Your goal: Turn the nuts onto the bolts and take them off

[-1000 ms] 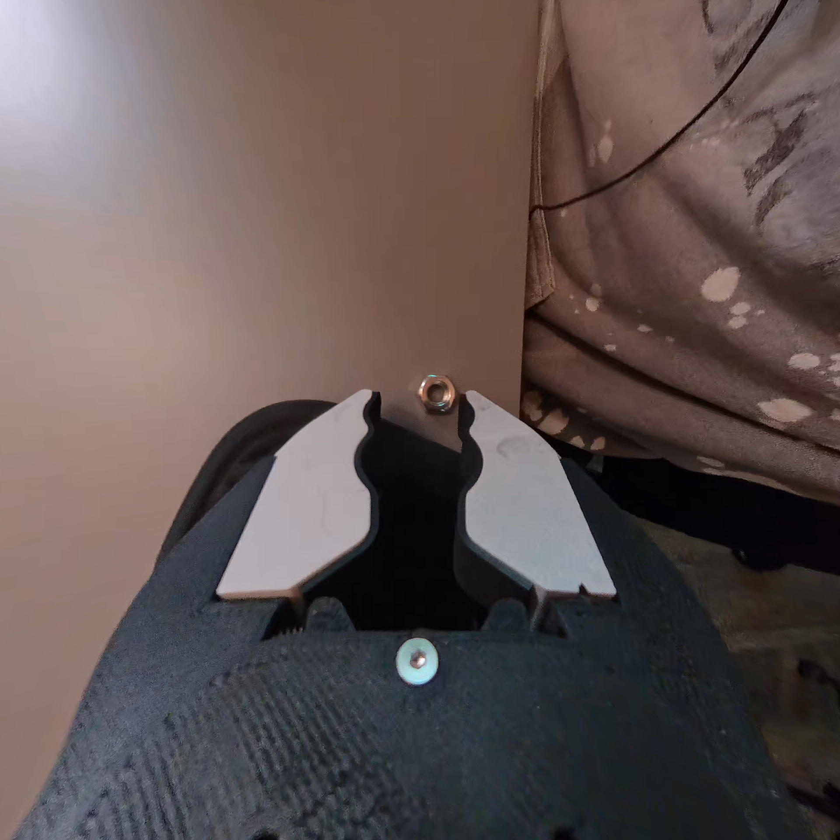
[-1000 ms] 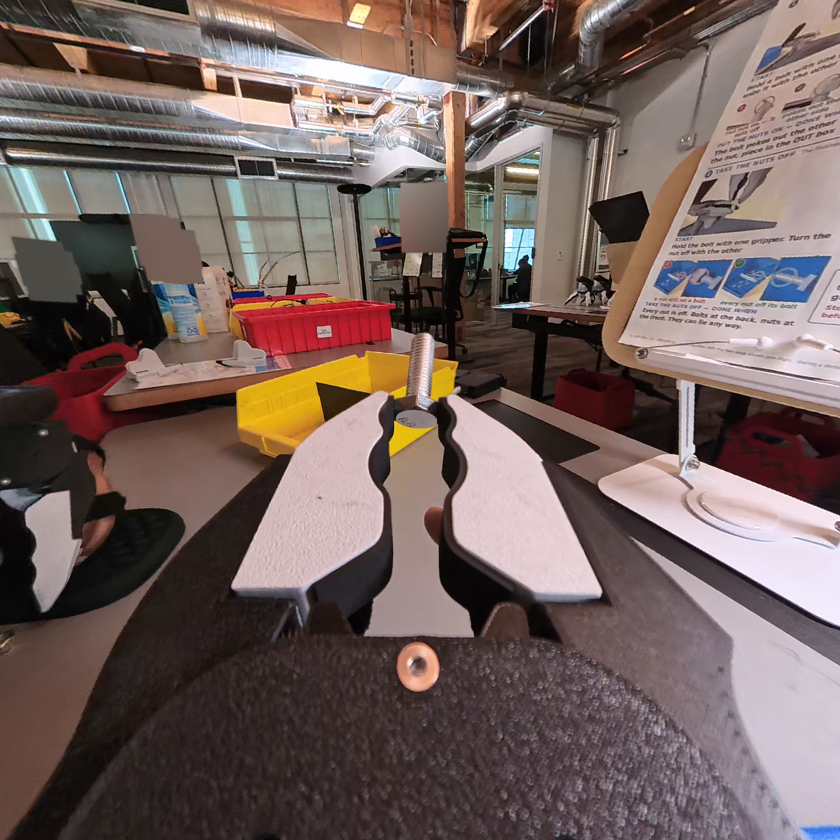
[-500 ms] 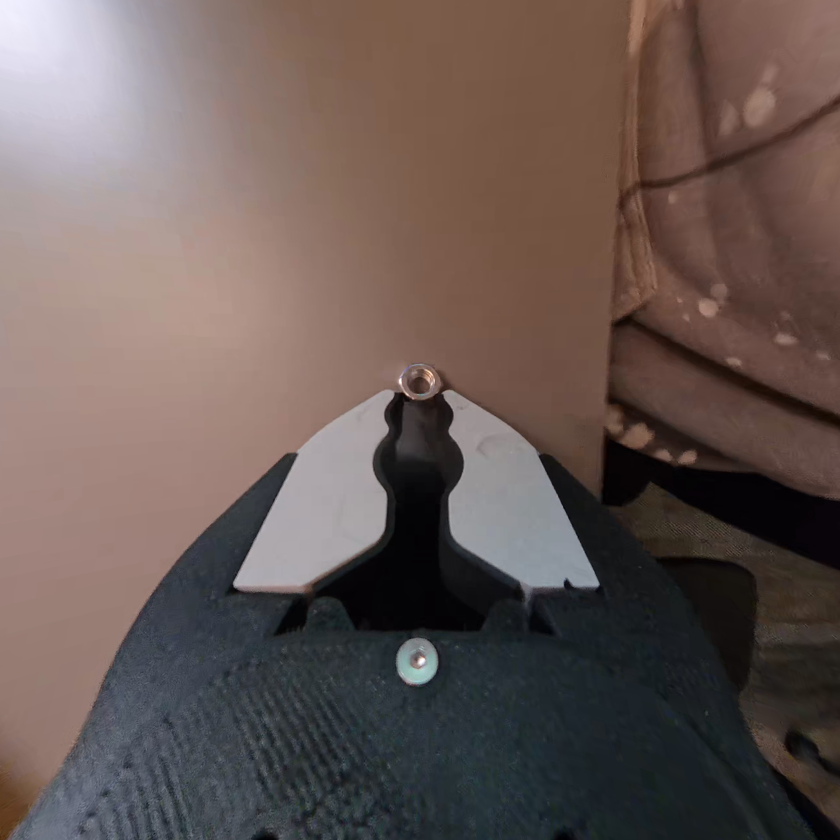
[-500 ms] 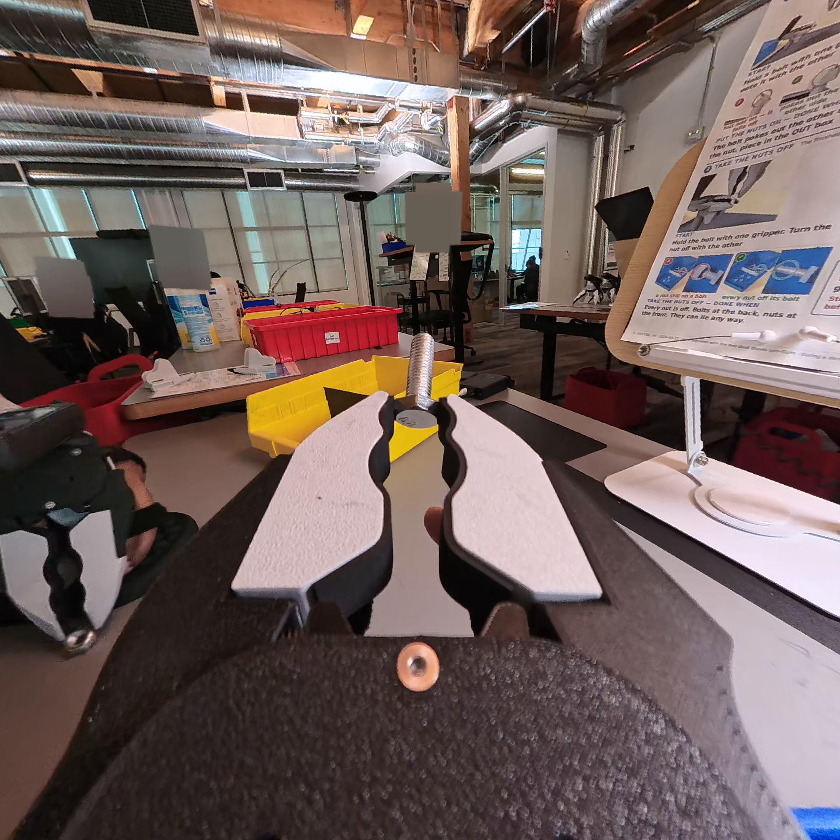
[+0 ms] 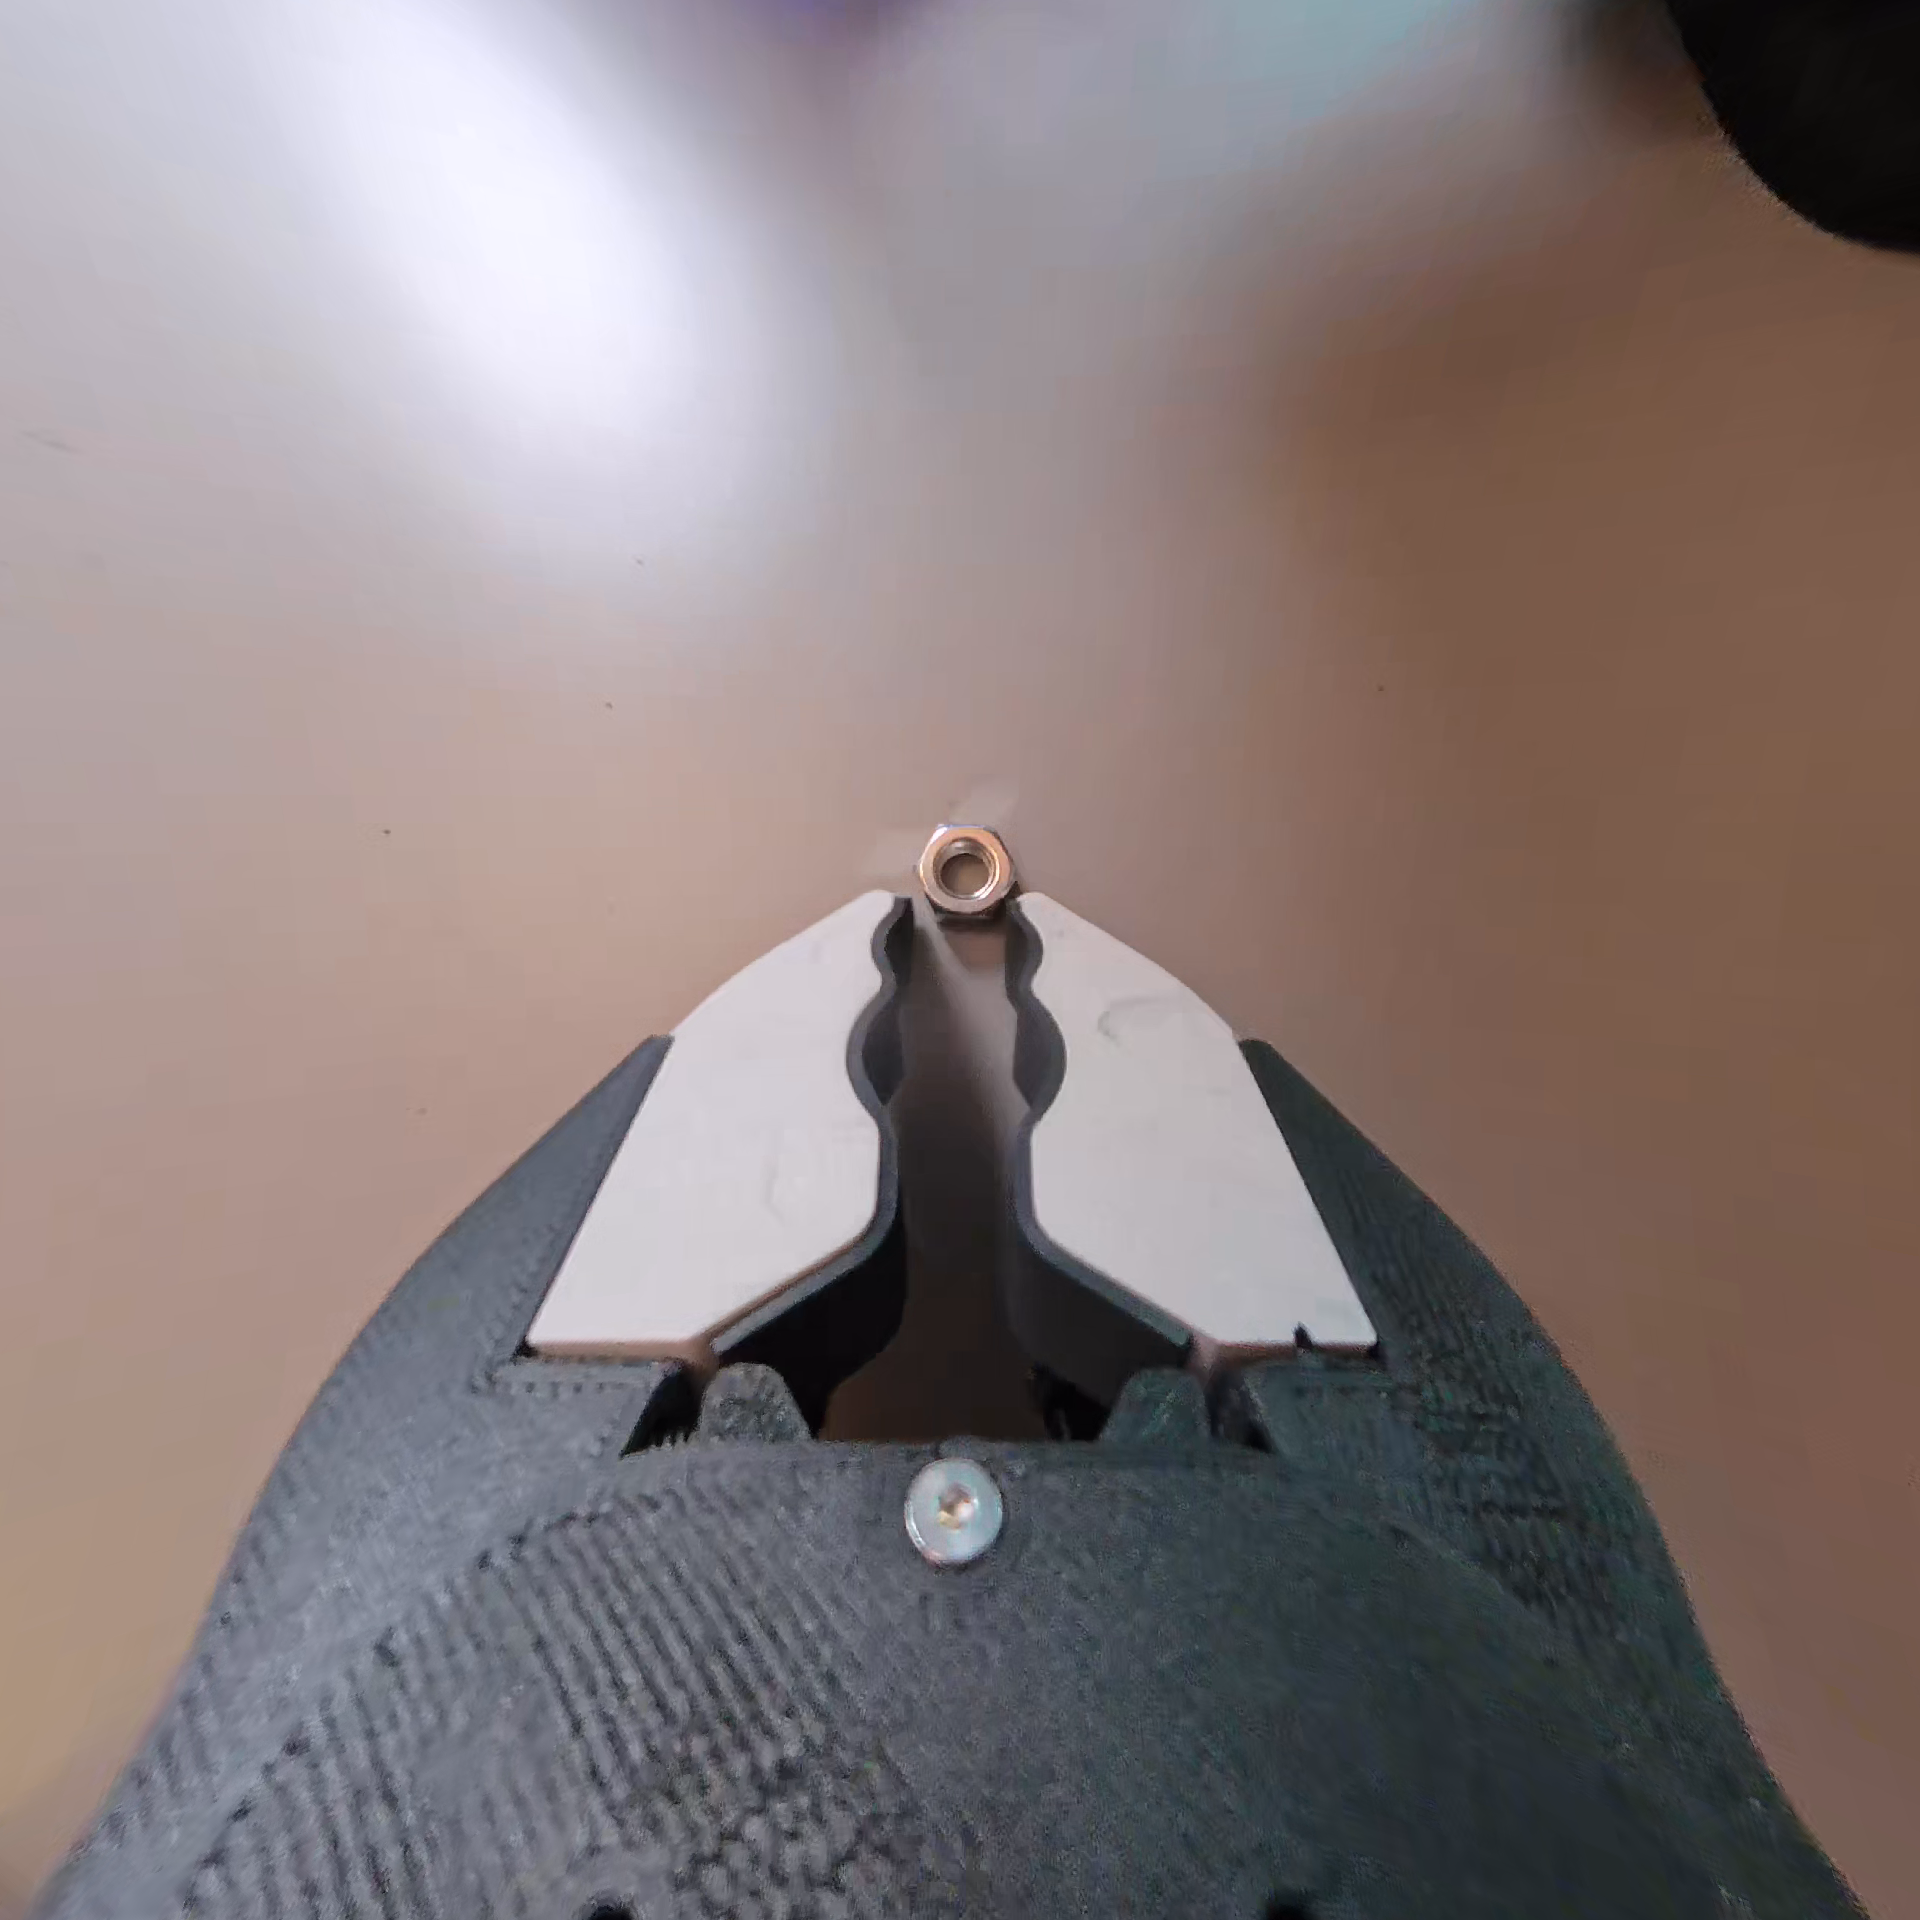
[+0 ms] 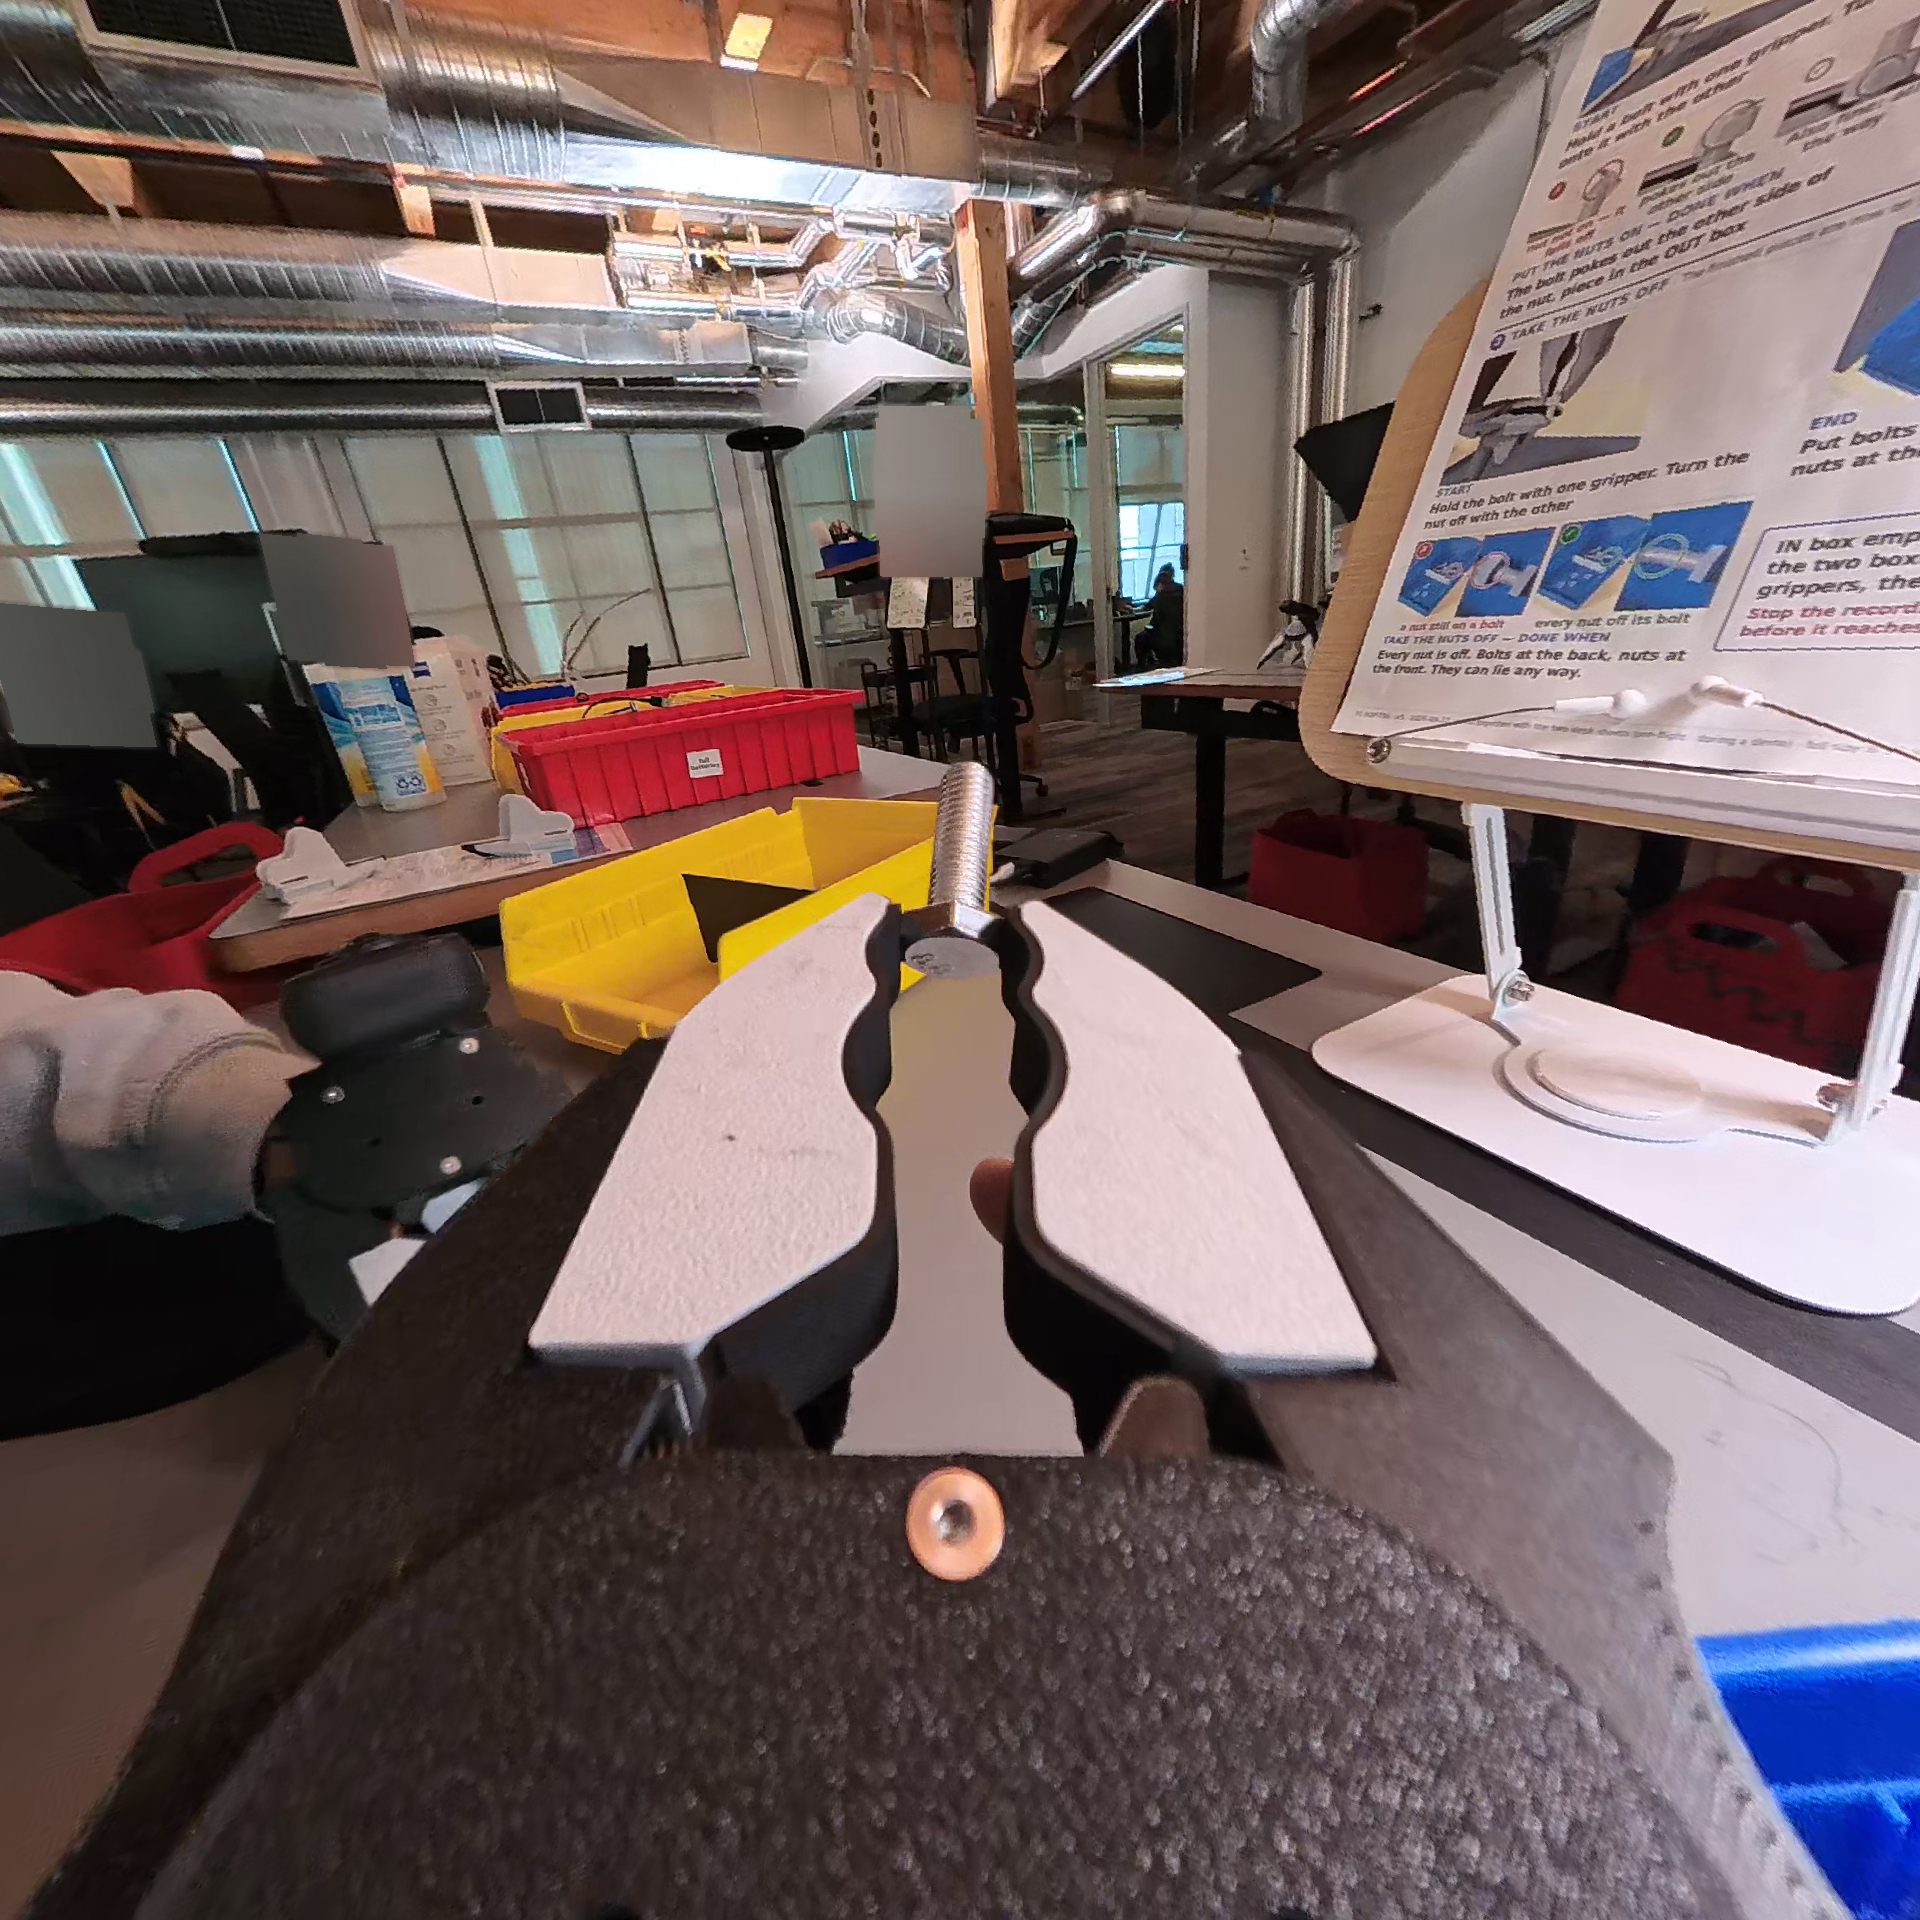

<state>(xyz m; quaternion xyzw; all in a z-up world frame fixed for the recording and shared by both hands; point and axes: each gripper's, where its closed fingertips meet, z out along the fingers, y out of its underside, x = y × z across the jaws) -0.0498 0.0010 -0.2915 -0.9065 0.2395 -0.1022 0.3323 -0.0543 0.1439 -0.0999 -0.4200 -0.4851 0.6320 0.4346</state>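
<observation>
Between the left tool's (image 5: pixel 961 902) tips a nut (image 5: pixel 959 868) is pinched above the tan bench (image 5: pixel 416 779); right tool (image 6: pixel 954 940) clamps a bolt (image 6: pixel 954 852) by its head, thread pointing away

nut (image 5: pixel 961 871): shiny metal | bolt (image 6: pixel 958 844): bright threaded metal | table (image 5: pixel 416 727): smooth, faintly glossy | yellow bin (image 6: pixel 665 914): probably plastic | left gripper (image 5: pixel 958 906): matt ridged black shell

Exposed ducts (image 6: pixel 436 301) overhead, windows (image 6: pixel 540 551) behind cluttered tables (image 6: pixel 436 883).
</observation>
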